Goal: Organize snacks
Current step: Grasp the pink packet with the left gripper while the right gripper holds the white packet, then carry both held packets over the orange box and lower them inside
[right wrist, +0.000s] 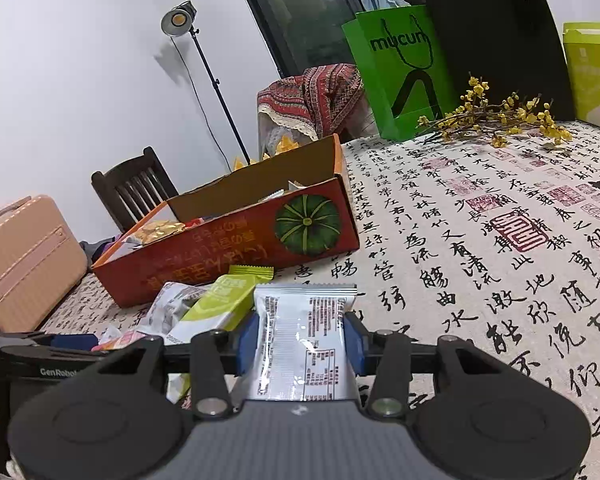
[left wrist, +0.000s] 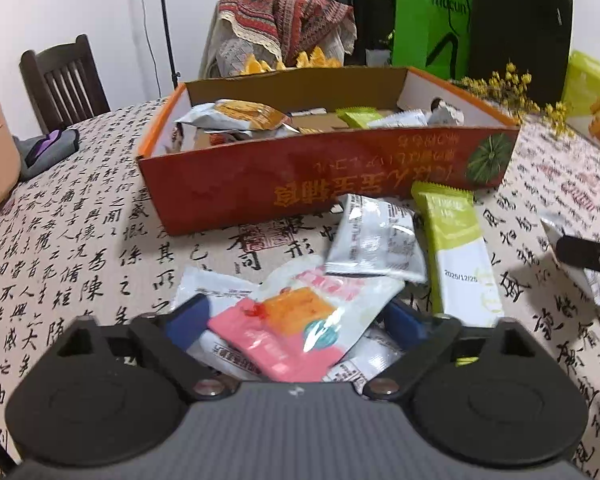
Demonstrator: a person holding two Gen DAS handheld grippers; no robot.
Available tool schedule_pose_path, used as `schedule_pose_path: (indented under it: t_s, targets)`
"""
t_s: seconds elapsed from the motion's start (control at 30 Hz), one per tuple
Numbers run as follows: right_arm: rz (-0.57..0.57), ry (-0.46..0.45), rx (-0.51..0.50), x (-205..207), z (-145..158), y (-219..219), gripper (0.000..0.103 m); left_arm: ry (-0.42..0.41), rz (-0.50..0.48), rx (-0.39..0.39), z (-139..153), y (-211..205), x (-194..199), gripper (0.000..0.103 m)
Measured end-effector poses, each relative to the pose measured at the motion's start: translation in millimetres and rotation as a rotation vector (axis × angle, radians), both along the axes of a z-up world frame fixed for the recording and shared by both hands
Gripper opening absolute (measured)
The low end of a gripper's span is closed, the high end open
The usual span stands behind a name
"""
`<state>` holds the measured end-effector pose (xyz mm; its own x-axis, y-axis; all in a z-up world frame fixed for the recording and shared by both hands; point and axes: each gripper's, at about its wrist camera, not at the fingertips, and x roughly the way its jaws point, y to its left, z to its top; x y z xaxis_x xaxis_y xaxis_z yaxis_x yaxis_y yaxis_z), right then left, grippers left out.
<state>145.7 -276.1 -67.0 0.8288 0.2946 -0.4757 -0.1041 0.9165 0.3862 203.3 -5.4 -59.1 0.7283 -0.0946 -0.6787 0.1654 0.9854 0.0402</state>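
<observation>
Silver packet point(right wrist: 300, 340) stands lengthwise between right jaws clamped on it; left jaws gape around pink packet point(left wrist: 284, 332).

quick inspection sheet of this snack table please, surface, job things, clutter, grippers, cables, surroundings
surface: table cloth printed with calligraphy
job's things: orange box partly filled; loose snack packets in front, including a pink packet and a green packet
clutter: yellow flower sprig, green bag, black bag
grippers: left gripper open around the pink packet; right gripper shut on a silver packet
cables: lamp stand cable
surroundings: chair, suitcase
</observation>
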Motion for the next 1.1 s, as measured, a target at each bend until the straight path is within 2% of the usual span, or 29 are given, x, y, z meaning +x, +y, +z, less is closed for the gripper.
schedule_pose_path:
  t_s: [0.03,0.17,0.37,0.4,0.43,0.6,0.73,1.1]
  targets:
    - [0.000,-0.001,0.001,-0.1,0.1,0.2,0.044,-0.003,0.002,-0.013,1.7,3.5,-1.4,0.081]
    - [0.000,-0.001,0.002,-0.2,0.2,0.1,0.045,-0.011,0.016,-0.061,7.6,13.5,-4.8,0.073]
    - [-0.002,0.001,0.000,-0.2,0.0,0.5,0.045,-0.065,0.033,-0.086,19.0,19.4,-15.4,0.055]
    - [-0.002,0.002,0.000,-0.2,0.0,0.5,0.045,-0.071,0.036,-0.084,19.9,19.8,-16.7,0.047]
    - [-0.003,0.002,0.000,-0.1,0.1,0.6,0.045,-0.070,0.037,-0.087,20.1,21.0,-17.5,0.018]
    - [-0.007,0.001,-0.001,-0.2,0.0,0.8,0.045,-0.093,0.054,-0.117,27.6,29.2,-25.9,0.012]
    - [-0.010,-0.001,0.000,-0.7,-0.1,0.1,0.045,-0.105,0.083,-0.129,34.3,37.9,-24.7,0.012]
    - [-0.017,-0.001,0.006,-1.0,-0.4,-1.1,0.045,-0.058,0.161,-0.189,28.0,63.2,17.6,0.012]
